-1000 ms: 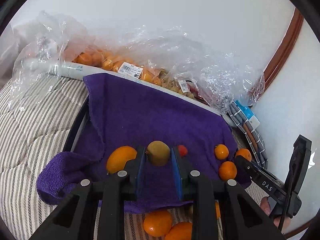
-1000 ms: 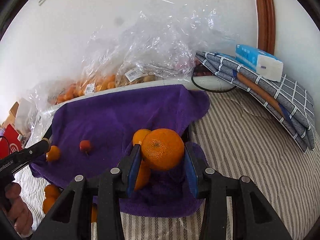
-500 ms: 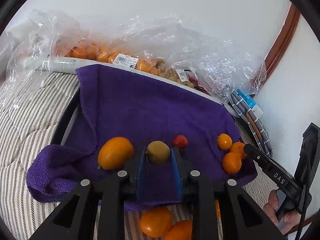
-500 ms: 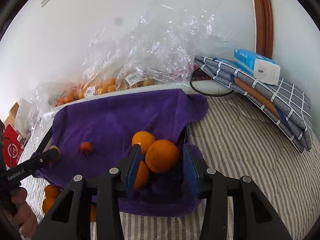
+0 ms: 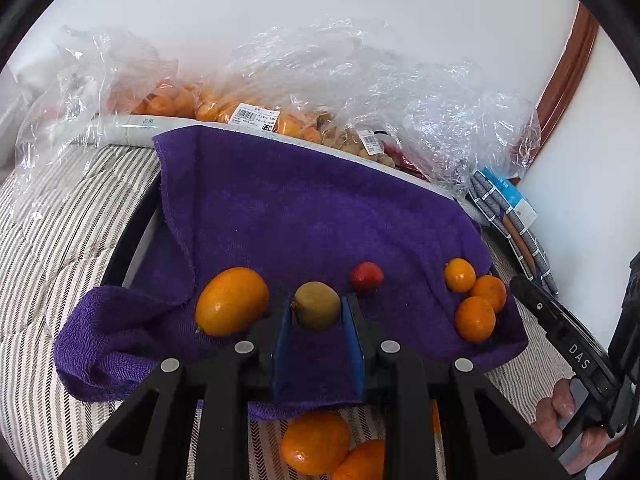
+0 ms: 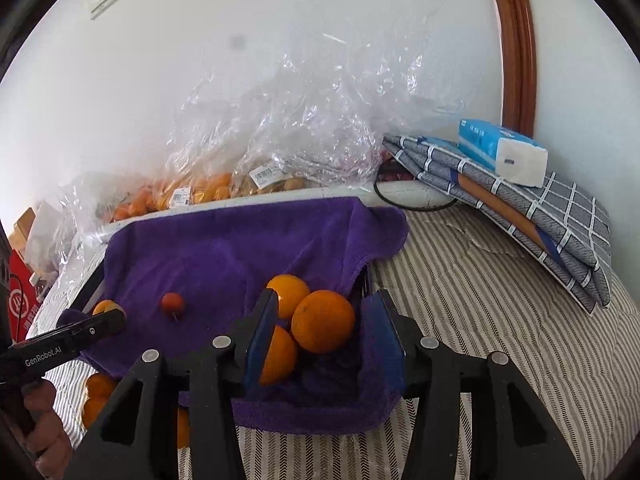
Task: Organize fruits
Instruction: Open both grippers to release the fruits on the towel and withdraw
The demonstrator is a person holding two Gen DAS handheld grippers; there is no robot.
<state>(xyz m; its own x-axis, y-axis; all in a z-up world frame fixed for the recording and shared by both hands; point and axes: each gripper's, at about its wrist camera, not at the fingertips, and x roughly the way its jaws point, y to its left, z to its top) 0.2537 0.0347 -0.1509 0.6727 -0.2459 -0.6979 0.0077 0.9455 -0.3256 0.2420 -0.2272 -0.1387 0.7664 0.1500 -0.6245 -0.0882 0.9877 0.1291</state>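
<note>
Here, the left tool [image 5: 318, 316] is clamped on a kiwi [image 5: 317, 305], blue pads against both its sides, above a purple towel [image 5: 304, 216]. Just left of it on the towel: one large orange [image 5: 231, 301]. Behind the kiwi: one small red fruit [image 5: 366, 276]. At the towel's right edge: three small oranges [image 5: 475, 318], clustered and touching. The right tool [image 6: 326, 332] stands apart, pads wide of an orange [image 6: 322, 321] resting on the towel among two others; contact with the pads cannot be told. Below the towel's front edge, on the striped bed [image 6: 480, 320]: more oranges [image 5: 316, 442]. Behind: clear bags [image 5: 320, 92] of fruit. Far right: folded checked cloth [image 6: 540, 216] with a tissue pack [image 6: 500, 152] on top.
</note>
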